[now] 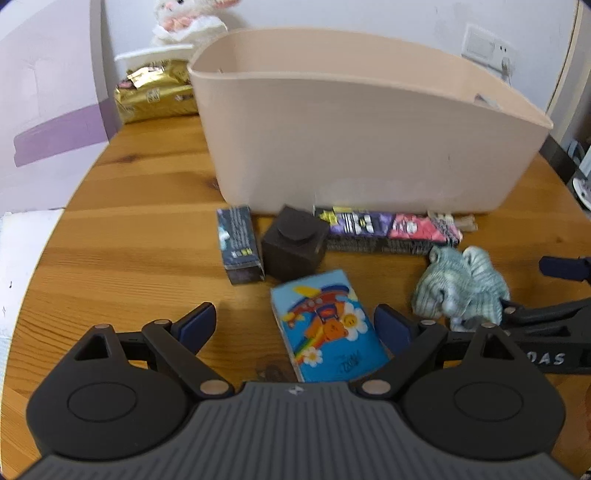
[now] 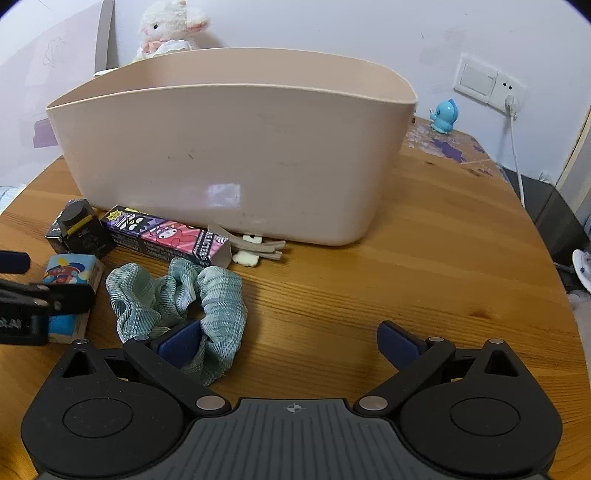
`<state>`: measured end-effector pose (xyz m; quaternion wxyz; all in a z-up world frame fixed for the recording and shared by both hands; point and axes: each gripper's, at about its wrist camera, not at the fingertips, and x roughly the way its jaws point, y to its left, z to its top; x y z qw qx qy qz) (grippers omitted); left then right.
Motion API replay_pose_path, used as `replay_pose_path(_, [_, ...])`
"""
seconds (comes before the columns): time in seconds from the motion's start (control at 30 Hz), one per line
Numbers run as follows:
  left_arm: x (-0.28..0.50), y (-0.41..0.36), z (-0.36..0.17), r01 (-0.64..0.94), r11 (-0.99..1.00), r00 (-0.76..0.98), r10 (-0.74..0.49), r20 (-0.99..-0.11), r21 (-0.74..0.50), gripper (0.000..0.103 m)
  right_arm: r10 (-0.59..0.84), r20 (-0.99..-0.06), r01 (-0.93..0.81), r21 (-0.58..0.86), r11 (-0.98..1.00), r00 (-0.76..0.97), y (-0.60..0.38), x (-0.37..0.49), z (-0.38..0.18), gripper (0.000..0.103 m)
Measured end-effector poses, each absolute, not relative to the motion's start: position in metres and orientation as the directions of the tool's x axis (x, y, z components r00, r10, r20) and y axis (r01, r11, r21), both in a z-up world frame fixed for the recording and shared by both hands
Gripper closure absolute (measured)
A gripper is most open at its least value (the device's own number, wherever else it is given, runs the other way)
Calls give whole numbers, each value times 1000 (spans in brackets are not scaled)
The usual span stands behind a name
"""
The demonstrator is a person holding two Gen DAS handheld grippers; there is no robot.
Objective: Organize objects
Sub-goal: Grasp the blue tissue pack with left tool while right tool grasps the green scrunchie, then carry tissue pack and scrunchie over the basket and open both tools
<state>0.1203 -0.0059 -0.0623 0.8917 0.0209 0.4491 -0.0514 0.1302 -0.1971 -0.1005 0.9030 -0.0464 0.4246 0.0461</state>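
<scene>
**Starting the sort: every loose item sits outside the bin**

Judging from both wrist views, I am at the very beginning. The beige plastic bin (image 2: 236, 155) stands on the wooden table (image 2: 424, 258), and its inside is hidden from both cameras, so I cannot say whether anything has gone in. What I can see is a row of things lying on the wood in front of its near wall: a dark narrow box (image 1: 240, 245), a black cube-shaped container with a round lid (image 1: 295, 242), a long purple-and-pink cartoon box (image 1: 388, 229) just beside the bin's base, some beige hair clips (image 2: 255, 249) at that box's end, a blue teddy-bear tissue pack (image 1: 325, 325), and a teal scrunchie (image 2: 177, 299).

My left gripper (image 1: 295, 325) has its fingers spread wide, with the tissue pack lying between them; neither pad seems to touch it yet. My right gripper (image 2: 291, 341) is also spread, and its left finger (image 2: 177, 343) sits against or inside the scrunchie's loop, while the other finger is well apart over bare wood. Nothing is gripped.

So I count six pieces left to move. Behind the bin, a gold packet (image 1: 155, 96) and a plush lamb (image 2: 170, 26) look like background clutter.
</scene>
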Motion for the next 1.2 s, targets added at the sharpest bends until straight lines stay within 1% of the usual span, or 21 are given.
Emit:
replay_pose_path(0.07, [120,-7,-67,113,993,582,-75,-810,-10,10,65,-768,-127,-21,992,637,-200,127,-102,4])
replay_pose_path(0.13, [116,-8,-69,118,993,588,-62,-806,9,10,86,-765,-133,0,991,638,-199,127,-102,12])
replay_pose_path(0.17, [116,-8,-69,118,993,589,-63,-805,8,10,93,-763,-140,4,990,640,-198,126,-102,14])
replay_pose_path(0.2, [115,-8,-69,116,993,590,-63,-805,8,12,99,-760,-148,4,989,642,-197,125,-101,21])
replay_pose_path(0.23, [115,-7,-69,115,993,591,-62,-804,7,13,107,-759,-158,5,987,643,-195,124,-100,31])
replay_pose_path(0.27, [113,-6,-68,115,993,594,-63,-802,8,18,116,-757,-168,8,986,643,-193,123,-99,36])
replay_pose_path(0.3, [113,-7,-66,124,992,596,-70,-800,6,24,121,-756,-175,9,985,643,-191,122,-98,43])
replay_pose_path(0.33, [111,-7,-65,138,990,597,-78,-798,6,27,127,-754,-183,10,983,644,-189,121,-97,53])
replay_pose_path(0.37, [110,-8,-64,151,988,598,-87,-797,6,33,136,-752,-193,11,981,645,-187,120,-96,57])
replay_pose_path(0.4, [108,-9,-64,158,987,598,-91,-796,6,40,144,-752,-205,12,979,644,-186,119,-96,65])
replay_pose_path(0.43, [107,-10,-63,166,986,598,-97,-796,5,45,151,-752,-212,15,977,642,-185,118,-95,78])
replay_pose_path(0.47, [105,-10,-61,173,985,597,-104,-796,2,53,154,-753,-213,19,977,640,-184,116,-94,86])
replay_pose_path(0.5, [104,-11,-61,176,984,595,-106,-797,1,56,155,-755,-214,20,977,637,-183,116,-93,90])
replay_pose_path(0.6, [103,-11,-60,186,983,591,-105,-800,8,56,168,-754,-223,29,974,635,-183,113,-89,95])
replay_pose_path(0.7, [100,-9,-58,193,981,596,-115,-795,3,56,180,-743,-220,45,974,645,-188,108,-84,96])
replay_pose_path(0.87, [95,-5,-48,199,980,614,-131,-779,-8,56,200,-710,-230,55,972,675,-194,98,-67,97])
replay_pose_path(1.2, [82,5,-13,193,981,682,-141,-717,-9,56,209,-639,-234,47,971,740,-209,81,-24,97])
